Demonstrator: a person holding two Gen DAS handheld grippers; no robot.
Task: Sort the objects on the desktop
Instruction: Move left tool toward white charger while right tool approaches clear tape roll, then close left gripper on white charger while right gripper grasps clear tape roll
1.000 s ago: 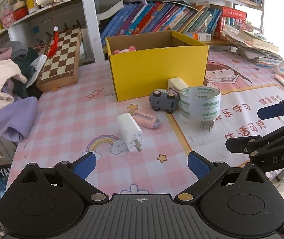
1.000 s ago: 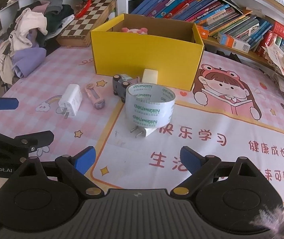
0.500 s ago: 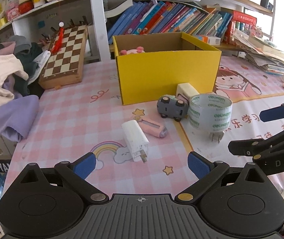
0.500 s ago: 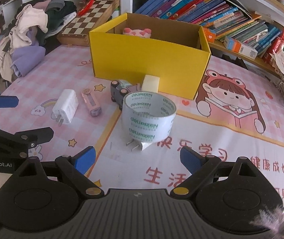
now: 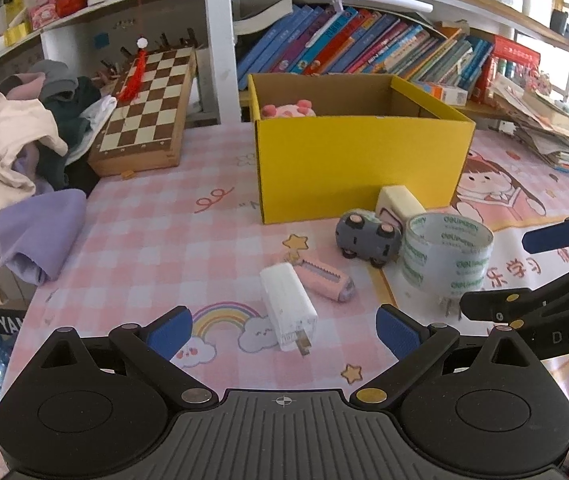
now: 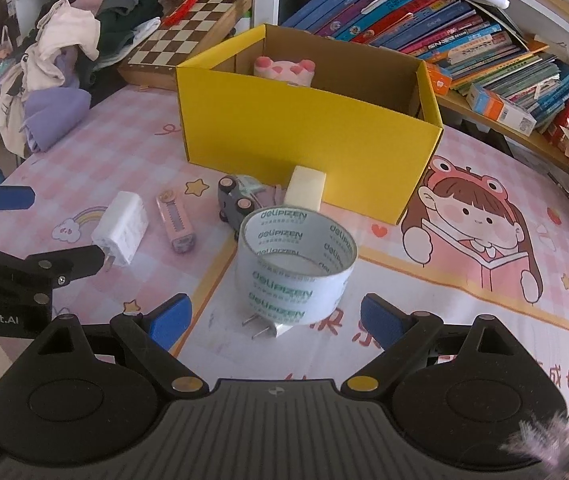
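A yellow cardboard box point(image 5: 360, 168) point(image 6: 304, 152) stands open on the desk with a pink plush point(image 5: 287, 110) point(image 6: 283, 68) inside. In front of it lie a white charger point(image 5: 287, 306) point(image 6: 121, 227), a pink utility knife point(image 5: 326, 281) point(image 6: 176, 226), a grey toy car point(image 5: 366, 236) point(image 6: 236, 202), a cream eraser point(image 5: 398, 202) point(image 6: 305, 185) and a clear tape roll point(image 5: 446, 256) point(image 6: 294, 266) resting over a second charger's plug point(image 6: 262, 328). My left gripper point(image 5: 284, 328) is open, its fingers either side of the white charger. My right gripper point(image 6: 274, 320) is open just before the tape roll.
A chessboard point(image 5: 146, 106) leans at the back left beside a heap of clothes point(image 5: 16, 168). Books point(image 5: 364, 48) fill the shelf behind the box. Stacked papers point(image 5: 552, 132) lie at the far right. The desk's left edge drops off near the clothes.
Both grippers have moved forward toward the objects. The white charger now lies between the left fingers and the tape roll is closer to the right fingers. Nothing was grasped.
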